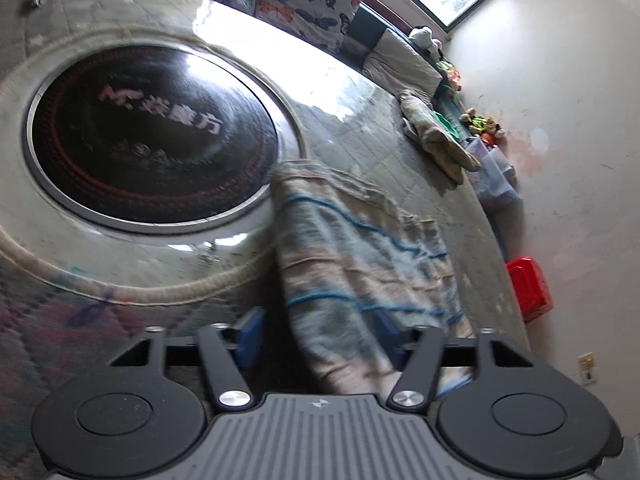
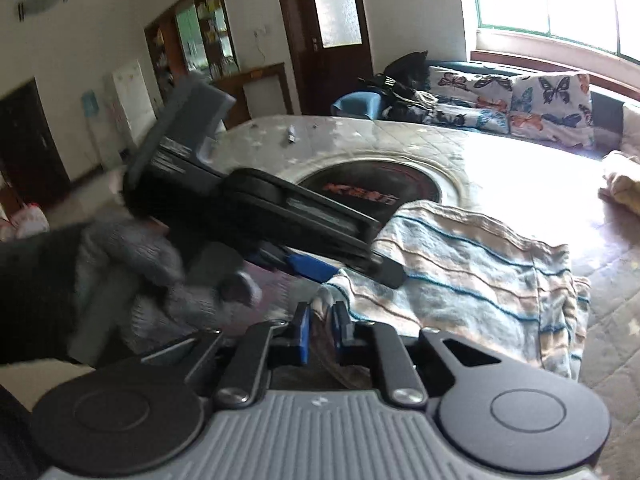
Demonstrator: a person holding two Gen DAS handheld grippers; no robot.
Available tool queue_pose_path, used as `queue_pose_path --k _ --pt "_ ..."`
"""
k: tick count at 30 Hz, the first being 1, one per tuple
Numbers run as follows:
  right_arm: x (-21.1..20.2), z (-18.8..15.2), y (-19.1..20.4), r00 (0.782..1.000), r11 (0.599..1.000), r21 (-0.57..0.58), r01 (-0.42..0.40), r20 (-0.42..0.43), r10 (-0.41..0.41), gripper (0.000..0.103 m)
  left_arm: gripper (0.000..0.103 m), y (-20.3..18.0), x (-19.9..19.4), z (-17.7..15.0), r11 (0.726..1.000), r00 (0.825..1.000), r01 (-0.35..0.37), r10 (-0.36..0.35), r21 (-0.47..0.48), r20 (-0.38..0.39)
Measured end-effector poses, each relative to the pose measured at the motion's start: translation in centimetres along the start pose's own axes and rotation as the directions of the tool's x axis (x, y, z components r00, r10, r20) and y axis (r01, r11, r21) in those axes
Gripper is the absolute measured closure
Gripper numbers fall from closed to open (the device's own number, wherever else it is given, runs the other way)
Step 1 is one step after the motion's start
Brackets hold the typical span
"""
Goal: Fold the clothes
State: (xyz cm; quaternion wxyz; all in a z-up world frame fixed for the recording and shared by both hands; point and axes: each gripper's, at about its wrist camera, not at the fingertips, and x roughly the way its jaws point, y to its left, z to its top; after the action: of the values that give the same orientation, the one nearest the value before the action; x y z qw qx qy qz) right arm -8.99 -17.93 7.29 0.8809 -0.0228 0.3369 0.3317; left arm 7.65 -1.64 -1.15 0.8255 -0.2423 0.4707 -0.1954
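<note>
A striped cloth [image 1: 360,248], beige and pale blue with thin dark blue lines, lies rumpled on the quilted table cover [image 1: 400,128]. In the left wrist view its near end runs up between the jaws of my left gripper [image 1: 318,334]. A dark gap shows beside the left pad, so the jaws stand open around it. In the right wrist view my right gripper [image 2: 322,330] is shut on the near corner of the striped cloth [image 2: 480,264]. A gloved hand [image 2: 132,256] holds the left gripper just ahead, its fingers [image 2: 390,274] at the cloth's edge.
A round black glass plate [image 1: 152,144] with printed letters is set into the table left of the cloth. A folded pale cloth [image 1: 436,136] lies at the far edge. Butterfly cushions [image 2: 548,100] line the bench behind. A red box [image 1: 528,292] and clear bins [image 1: 496,176] stand by the wall.
</note>
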Motion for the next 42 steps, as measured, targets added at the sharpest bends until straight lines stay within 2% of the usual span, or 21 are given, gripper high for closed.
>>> queue_pose_path --k 4,6,10,13,14,15,17,21,22,24,28,30,32,34,35,37,39,42 --pt "-0.2 -0.3 0.7 0.999 0.999 -0.021 -0.043 -0.004 0.043 0.092 0.077 0.7 0.3 0.0 1.000 1.000 0.020 -0.020 -0.022 -0.017" --pt "-0.3 -0.6 0.4 0.999 0.999 -0.011 -0.049 -0.009 0.049 0.086 0.084 1.2 0.3 0.0 0.999 1.000 0.026 -0.027 -0.029 -0.016" --pt "-1.5 -0.8 -1.1 1.000 0.999 0.033 -0.030 0.001 0.030 0.082 0.086 1.6 0.2 -0.2 0.999 0.999 0.038 -0.038 -0.031 -0.012" --pt "-2.8 -0.6 -2.9 0.999 0.996 0.082 0.032 0.031 -0.035 0.075 0.086 1.6 0.1 -0.2 0.999 0.999 0.036 -0.036 -0.023 -0.013" --pt "-2.9 -0.5 -4.2 0.997 0.990 0.123 0.066 0.041 -0.072 0.070 0.086 1.5 0.2 -0.2 0.999 0.999 0.033 -0.034 -0.021 -0.012" --pt "-3.0 -0.3 -5.5 0.993 0.981 0.162 0.102 0.048 -0.111 0.066 0.086 1.3 0.3 -0.1 0.999 0.999 0.031 -0.031 -0.020 -0.012" --pt "-2.8 -0.5 -8.0 0.978 0.957 0.223 0.186 0.052 -0.202 0.063 0.086 1.1 0.4 -0.1 1.000 1.000 0.025 -0.025 -0.015 -0.012" --pt "-1.6 -0.7 -12.4 0.936 0.893 0.305 0.331 0.017 -0.353 0.054 0.086 0.9 0.4 0.0 1.000 1.000 0.013 -0.014 -0.004 -0.016" --pt "-1.5 -0.7 -13.0 0.931 0.884 0.320 0.341 0.015 -0.364 0.054 0.086 0.8 0.4 0.0 1.000 1.000 0.011 -0.011 0.000 -0.016" --pt "-0.8 -1.0 -14.9 0.926 0.861 0.373 0.345 0.013 -0.377 0.041 0.086 0.8 0.4 0.0 1.000 1.000 0.011 -0.011 0.001 -0.017" --pt "0.6 -1.9 -17.2 0.938 0.827 0.473 0.305 0.000 -0.346 0.038 0.086 0.8 0.4 0.0 1.000 1.000 0.012 -0.012 0.007 -0.020" --pt "1.2 -2.7 -17.5 0.944 0.813 0.510 0.280 0.007 -0.330 0.031 0.086 0.7 0.5 0.1 1.000 1.000 0.011 -0.010 0.007 -0.025" --pt "1.6 -2.9 -17.4 0.947 0.812 0.518 0.268 0.012 -0.320 0.033 0.086 0.6 0.6 0.2 1.000 0.999 0.008 -0.008 0.020 -0.031" --pt "2.2 -2.8 -16.7 0.956 0.826 0.506 0.248 0.012 -0.294 0.041 0.086 0.5 0.6 0.3 0.999 0.999 0.005 -0.004 0.037 -0.035" --pt "2.4 -2.6 -16.2 0.953 0.833 0.488 0.262 0.004 -0.302 0.050 0.086 0.4 0.6 0.3 0.999 0.999 0.004 -0.002 0.042 -0.036" --pt "2.6 -2.3 -15.5 0.947 0.843 0.455 0.288 -0.007 -0.320 0.053 0.086 0.4 0.6 0.3 0.999 0.999 0.002 -0.001 0.041 -0.038" --pt "2.7 -2.3 -15.4 0.954 0.842 0.468 0.268 -0.006 -0.300 0.070 0.086 0.4 0.6 0.3 0.999 0.999 0.001 0.000 0.038 -0.038" --pt "2.5 -2.4 -15.7 0.958 0.833 0.496 0.246 0.006 -0.286 0.076 0.086 0.2 0.7 0.4 0.999 0.999 -0.002 0.004 0.050 -0.039"
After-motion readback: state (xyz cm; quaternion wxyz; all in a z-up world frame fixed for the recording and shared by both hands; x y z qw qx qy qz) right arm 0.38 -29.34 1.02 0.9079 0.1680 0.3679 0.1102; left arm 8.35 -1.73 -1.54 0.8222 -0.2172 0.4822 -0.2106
